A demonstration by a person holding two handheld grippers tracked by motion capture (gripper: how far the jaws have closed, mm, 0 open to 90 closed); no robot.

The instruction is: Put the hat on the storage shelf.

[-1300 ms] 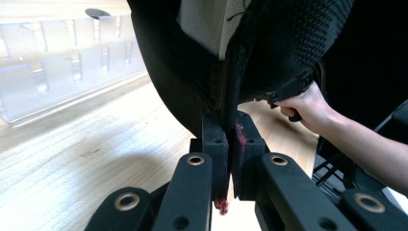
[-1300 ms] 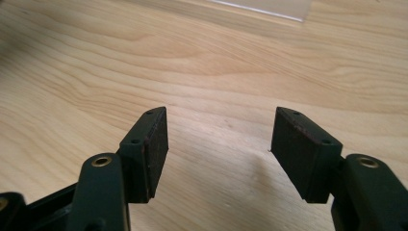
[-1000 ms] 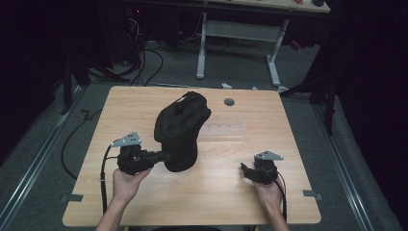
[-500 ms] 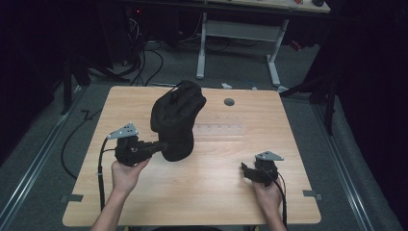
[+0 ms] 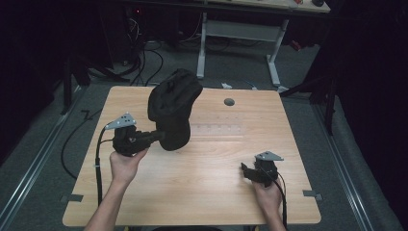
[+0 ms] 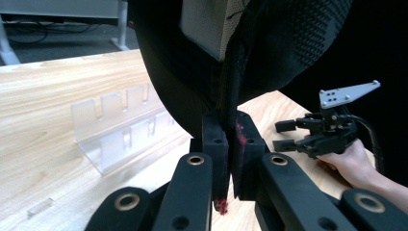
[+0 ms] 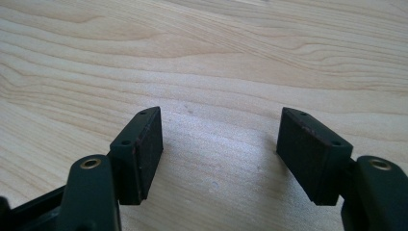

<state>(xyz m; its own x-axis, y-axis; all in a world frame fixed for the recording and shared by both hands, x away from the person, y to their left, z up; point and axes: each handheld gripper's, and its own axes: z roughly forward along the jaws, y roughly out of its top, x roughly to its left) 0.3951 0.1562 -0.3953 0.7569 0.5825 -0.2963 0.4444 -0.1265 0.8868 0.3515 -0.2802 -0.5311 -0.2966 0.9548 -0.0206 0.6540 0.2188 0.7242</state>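
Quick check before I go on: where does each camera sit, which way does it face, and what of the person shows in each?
High view: above the near table edge, looking forward and down; both forearms, left claw pinching the black bag, right claw low over the table.
Left gripper view: on the left claw, looking along its shut jaws at the bag; right hand beyond.
Right gripper view: on the right claw, facing bare wood between open jaws.
Shared: bag, right claw, clear rack.
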